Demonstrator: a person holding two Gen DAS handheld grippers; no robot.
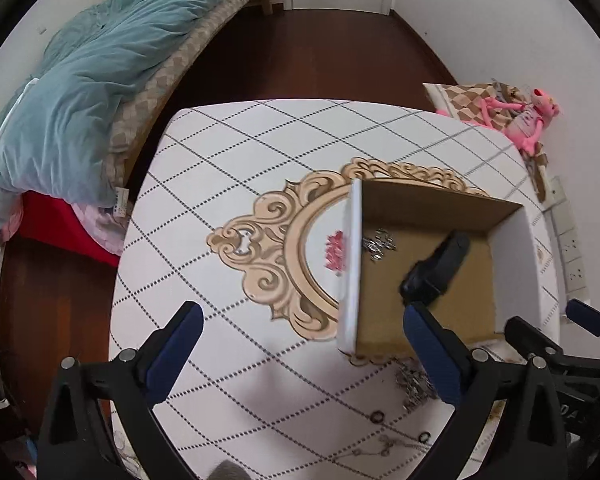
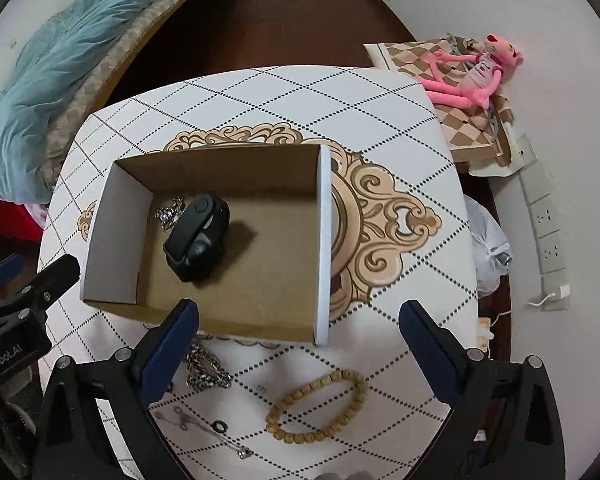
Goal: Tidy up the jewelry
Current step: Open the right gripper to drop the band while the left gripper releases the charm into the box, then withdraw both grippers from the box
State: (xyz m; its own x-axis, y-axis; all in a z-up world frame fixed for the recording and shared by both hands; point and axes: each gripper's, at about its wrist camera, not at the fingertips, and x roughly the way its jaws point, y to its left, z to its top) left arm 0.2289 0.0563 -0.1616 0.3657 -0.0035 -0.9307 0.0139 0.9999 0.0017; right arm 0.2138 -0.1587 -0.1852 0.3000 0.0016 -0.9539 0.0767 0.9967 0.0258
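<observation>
On the patterned table [image 2: 380,128], your open cardboard box [image 2: 204,160] holds a black smartwatch [image 2: 198,236] lying on the brown floor, with a small silver chain [image 2: 170,212] just beside it near the left wall. Outside the box, near its front edge, lie a heavier silver chain [image 2: 206,372], a wooden bead bracelet [image 2: 320,406], and a thin necklace with small dark rings [image 2: 216,428].

Your right gripper [image 2: 300,344] hovers above the box's front edge, its blue-padded fingers spread wide and holding nothing. Your left gripper [image 1: 304,348] hangs over the table to the box's left, likewise spread and empty.

Beyond the table you see a dark wooden floor [image 2: 292,20], a bed with a teal duvet [image 1: 92,72], a pink plush toy [image 2: 476,76] on a checkered cushion [image 2: 460,128], and wall sockets [image 2: 548,232].
</observation>
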